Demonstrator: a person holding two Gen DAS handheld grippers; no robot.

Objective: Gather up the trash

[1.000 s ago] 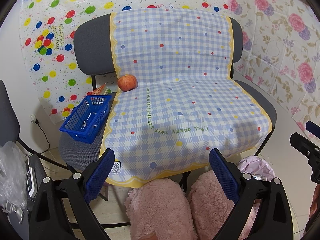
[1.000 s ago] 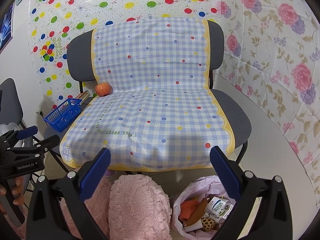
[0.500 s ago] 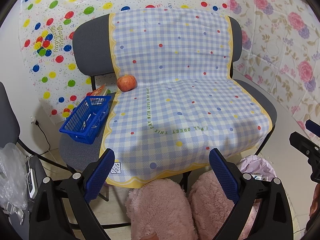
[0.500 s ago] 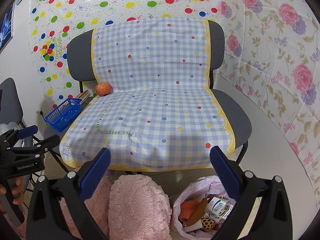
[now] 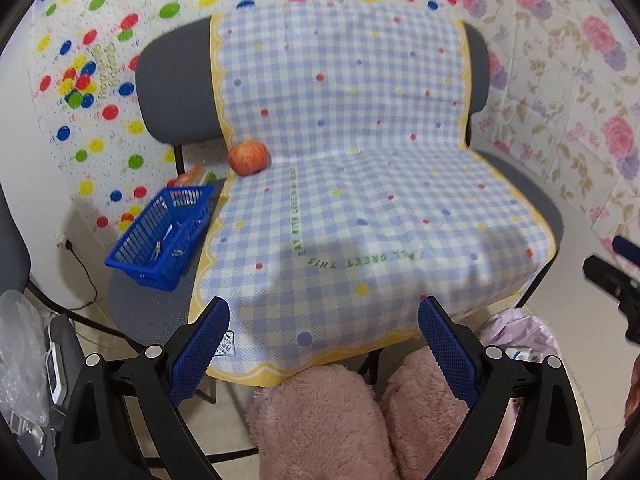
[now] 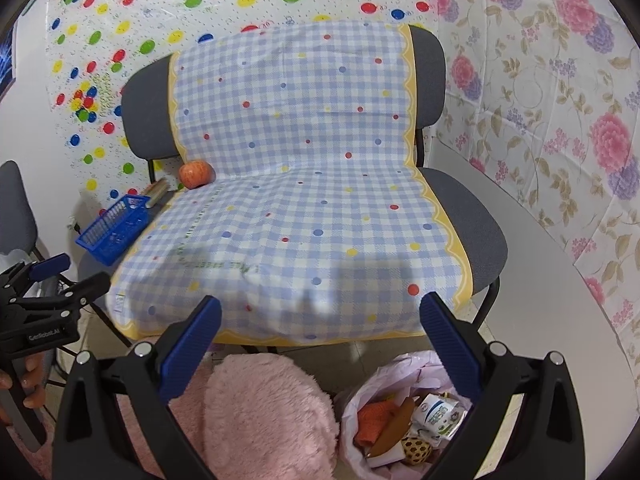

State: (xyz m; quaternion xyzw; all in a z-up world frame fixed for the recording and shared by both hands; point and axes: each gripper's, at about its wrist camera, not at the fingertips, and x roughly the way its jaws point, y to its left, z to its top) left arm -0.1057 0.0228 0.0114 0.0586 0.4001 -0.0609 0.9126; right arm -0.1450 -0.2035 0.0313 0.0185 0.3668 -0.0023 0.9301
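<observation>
Hovering over the front edge of the seat, both tools sit idle with nothing in them. Left tool [image 5: 323,322]: jaws spread wide, empty. Right tool [image 6: 320,320]: same, spread wide, empty.

Trash location: pink bag [image 6: 404,364] on the floor, below the seat's front right corner, mouth open upward. It holds a small carton [image 6: 438,416], something orange [image 6: 372,422], a brown flat piece and a woven ball. Bag likely sits there so items swept off the seat drop a short way into it. From the left view only the bag's rim [image 5: 516,322] shows, behind the right-hand finger.

Checked cloth [image 5: 360,208] over the grey chair [image 5: 176,92] looks clear of litter. Only thing on it is the apple [image 5: 249,158], tucked in the back left crease where seat meets backrest; whether that counts as trash, cannot tell. Blue basket [image 5: 160,236] stands on the next seat to the left, touching the cloth's edge, with a few small items inside, too blurred to identify.

Pink fuzzy slippers [image 5: 320,420] below the tools: the person stands facing the chair.

Judgement: collection looks nearly or fully done; both tools spread suggests either a last scan or readiness for the next pick.
</observation>
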